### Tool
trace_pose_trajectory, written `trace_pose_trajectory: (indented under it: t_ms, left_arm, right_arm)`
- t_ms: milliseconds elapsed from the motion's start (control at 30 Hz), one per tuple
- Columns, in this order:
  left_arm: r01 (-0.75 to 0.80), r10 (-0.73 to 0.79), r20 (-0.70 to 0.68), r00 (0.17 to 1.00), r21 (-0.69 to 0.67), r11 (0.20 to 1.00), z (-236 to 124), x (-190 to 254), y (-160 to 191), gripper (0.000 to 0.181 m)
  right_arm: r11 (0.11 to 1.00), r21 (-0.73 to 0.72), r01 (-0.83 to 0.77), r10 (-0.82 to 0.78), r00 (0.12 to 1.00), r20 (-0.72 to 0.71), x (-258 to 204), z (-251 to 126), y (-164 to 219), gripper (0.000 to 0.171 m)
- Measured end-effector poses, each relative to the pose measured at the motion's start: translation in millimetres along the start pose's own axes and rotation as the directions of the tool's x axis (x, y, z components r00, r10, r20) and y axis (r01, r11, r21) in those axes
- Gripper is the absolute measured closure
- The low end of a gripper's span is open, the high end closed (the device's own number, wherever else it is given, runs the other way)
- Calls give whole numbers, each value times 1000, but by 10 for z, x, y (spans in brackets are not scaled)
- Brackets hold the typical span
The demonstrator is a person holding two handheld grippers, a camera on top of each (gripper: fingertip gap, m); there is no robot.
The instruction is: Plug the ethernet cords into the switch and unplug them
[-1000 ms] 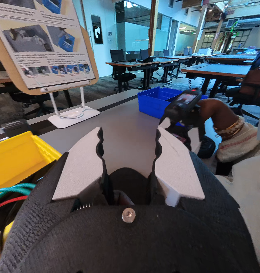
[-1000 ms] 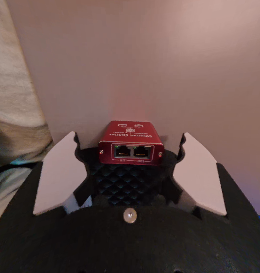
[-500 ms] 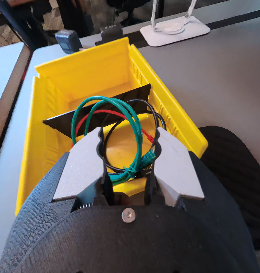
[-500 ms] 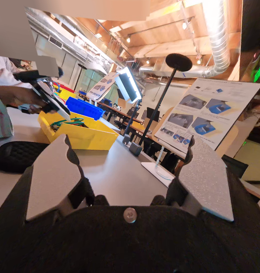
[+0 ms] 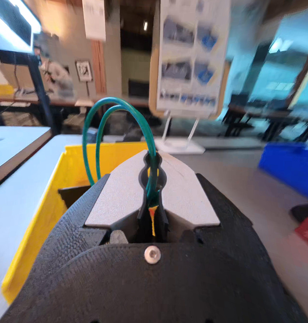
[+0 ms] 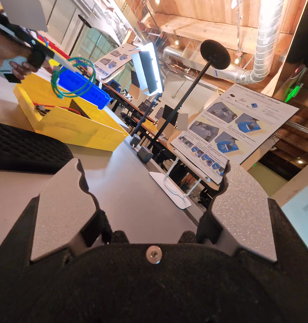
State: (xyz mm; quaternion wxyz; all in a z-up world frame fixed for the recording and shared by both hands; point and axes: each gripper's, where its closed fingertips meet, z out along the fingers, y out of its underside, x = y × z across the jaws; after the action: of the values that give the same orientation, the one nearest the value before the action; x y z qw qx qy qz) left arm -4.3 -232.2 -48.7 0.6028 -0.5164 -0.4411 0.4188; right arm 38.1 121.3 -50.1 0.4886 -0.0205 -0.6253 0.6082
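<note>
The green ethernet cord (image 5: 118,111) is pinched in my left gripper (image 5: 152,155), its fingers pressed together on the bundled strands, and the coil loops up and to the left above the yellow bin (image 5: 50,201). From my right wrist view the same cord (image 6: 72,78) hangs as a tied coil clear of the yellow bin (image 6: 76,129), held at the tip of my left gripper (image 6: 69,67), far to the left. A red cord (image 6: 62,107) lies inside the bin; most of it is hidden by the bin wall. My right gripper (image 6: 153,174) is spread wide with nothing between its fingers, low over the grey table (image 6: 128,183).

The switch shows only as a red corner (image 5: 307,229) cut off at the right edge of my left wrist view, sitting on a black mat (image 5: 300,212), too blurred to make out any ports. That whole view is smeared by motion, so the printing on the instruction board (image 5: 188,57) is unreadable there. In the right wrist view the board (image 6: 233,129) carries photos and lines of text on a white stand. A blue bin (image 6: 83,87) sits beyond the yellow one, and a lit panel lamp (image 6: 148,68) stands at the table's far edge. The black mat (image 6: 23,148) is cut off at the left.
</note>
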Motion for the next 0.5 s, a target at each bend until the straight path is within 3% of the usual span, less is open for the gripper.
trace_pose_trajectory:
  t_ms: [100, 200, 300, 433, 500]
  left_arm:
    - [196, -172, -134, 976, 193, 961, -172, 69, -355, 176]
    - [450, -360, -328, 873, 261, 854, -288, 178, -566, 175]
    - [598, -453, -493, 743, 186, 779, -286, 450, -629, 175]
    - [634, -482, -628, 611, 23, 773, -203, 1038, -574, 175]
    - [691, -520, -717, 464, -73, 719, -239, 1307, -598, 176]
  right_arm:
    - [1000, 9, -10, 10, 1000, 8, -29, 22, -32, 26]
    - [1000, 19, 20, -20, 1000, 7, -69, 52, -100, 32]
    - [997, 66, 36, -39, 998, 46, -225, 135, -261, 54]
    - [990, 141, 18, -46, 979, 199, -678, 316, -521, 100]
    - [986, 159, 44, -86, 960, 266, -938, 418, -610, 108]
